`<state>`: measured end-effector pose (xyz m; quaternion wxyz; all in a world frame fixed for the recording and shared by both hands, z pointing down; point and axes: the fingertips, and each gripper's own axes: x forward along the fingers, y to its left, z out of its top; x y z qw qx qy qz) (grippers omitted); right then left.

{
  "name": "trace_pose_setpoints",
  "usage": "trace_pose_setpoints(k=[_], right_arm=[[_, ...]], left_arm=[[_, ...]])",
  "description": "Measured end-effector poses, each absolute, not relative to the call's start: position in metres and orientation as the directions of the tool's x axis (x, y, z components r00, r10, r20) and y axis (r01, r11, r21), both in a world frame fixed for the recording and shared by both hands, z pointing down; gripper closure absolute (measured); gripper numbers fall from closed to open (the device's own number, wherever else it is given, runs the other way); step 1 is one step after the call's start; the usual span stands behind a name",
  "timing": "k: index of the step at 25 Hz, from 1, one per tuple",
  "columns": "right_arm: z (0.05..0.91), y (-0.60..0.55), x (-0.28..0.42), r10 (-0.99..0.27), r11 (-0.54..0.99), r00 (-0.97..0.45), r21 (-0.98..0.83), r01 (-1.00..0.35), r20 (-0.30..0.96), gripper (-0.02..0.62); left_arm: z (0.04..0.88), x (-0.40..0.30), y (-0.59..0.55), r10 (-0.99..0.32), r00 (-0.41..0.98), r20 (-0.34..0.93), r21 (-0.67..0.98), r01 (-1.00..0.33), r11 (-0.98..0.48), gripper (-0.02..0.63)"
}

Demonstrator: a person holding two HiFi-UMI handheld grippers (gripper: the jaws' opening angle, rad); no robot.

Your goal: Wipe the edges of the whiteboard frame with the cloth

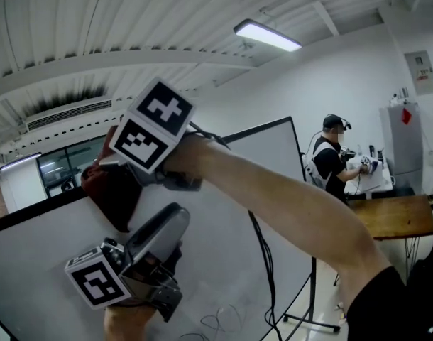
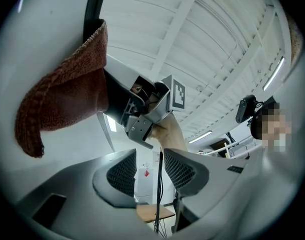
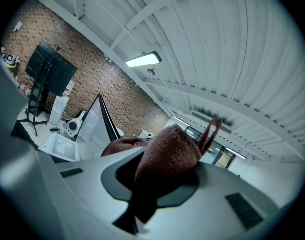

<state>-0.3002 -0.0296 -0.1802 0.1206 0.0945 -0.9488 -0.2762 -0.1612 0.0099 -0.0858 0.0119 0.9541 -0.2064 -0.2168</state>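
Observation:
A white whiteboard (image 1: 223, 226) with a black frame (image 1: 262, 128) fills the lower head view. My right gripper (image 1: 121, 183) is shut on a reddish-brown cloth (image 1: 111, 194) and holds it against the frame's top edge. In the right gripper view the cloth (image 3: 167, 156) bulges out between the jaws. Below it, my left gripper (image 1: 167, 226) points up in front of the board, open with nothing between its jaws. The left gripper view shows the cloth (image 2: 62, 99) draped over the frame edge (image 2: 94, 6), with the right gripper (image 2: 145, 115) behind it.
A black cable (image 1: 265, 261) hangs down in front of the board. The board's stand foot (image 1: 312, 320) rests on the floor at lower right. A wooden table (image 1: 394, 215) and a seated person (image 1: 333, 162) at a white desk lie to the right.

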Motion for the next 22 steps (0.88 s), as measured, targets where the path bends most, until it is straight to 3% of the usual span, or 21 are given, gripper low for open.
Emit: trace_pose_setpoints(k=[8, 15, 22], right_arm=[[-0.183, -0.047, -0.28, -0.23, 0.818, -0.95, 0.571, -0.072, 0.209, 0.537], [-0.184, -0.075, -0.257, -0.27, 0.821, -0.943, 0.558, -0.12, 0.196, 0.537], [-0.181, -0.113, -0.225, -0.394, 0.792, -0.894, 0.572, -0.213, 0.212, 0.537]], left_arm=[[-0.092, -0.133, -0.016, -0.435, 0.791, -0.429, 0.098, -0.438, -0.893, 0.437], [-0.083, -0.111, -0.032, -0.4, 0.813, -0.423, 0.154, -0.371, -0.916, 0.437], [-0.076, -0.096, -0.045, -0.316, 0.85, -0.421, 0.158, -0.274, -0.949, 0.437]])
